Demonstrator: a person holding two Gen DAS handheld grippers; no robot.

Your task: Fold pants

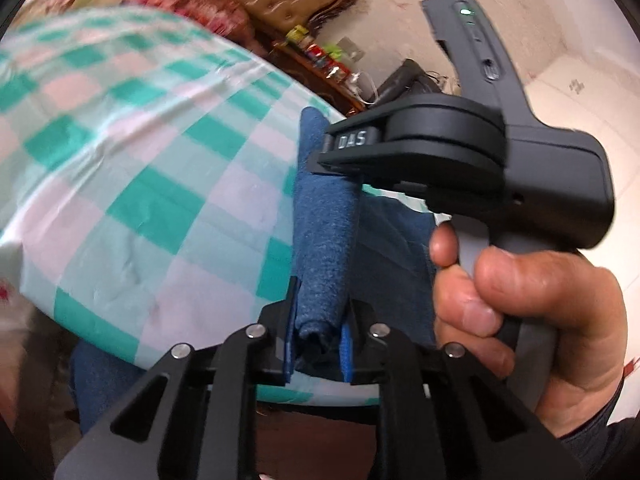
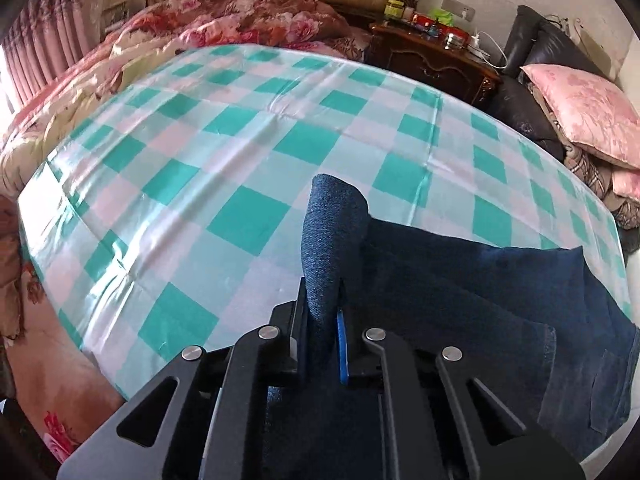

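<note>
My left fingers (image 1: 320,344) are clenched on a thick roll of nubby blue denim, the pants (image 2: 480,292), and my right fingers (image 2: 323,336) pinch another bunched fold at lower centre. The rest lies flat toward the lower right on the glossy green-checked sheet (image 2: 224,168) over the bed. Upper right stand a carved dark nightstand (image 2: 432,64) and a pink pillow (image 2: 584,112).

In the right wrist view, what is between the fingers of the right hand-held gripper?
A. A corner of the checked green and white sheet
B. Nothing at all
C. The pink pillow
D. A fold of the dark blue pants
D: the right hand-held gripper is shut on a raised fold of the dark blue pants, which stands up above the checked sheet.
</note>
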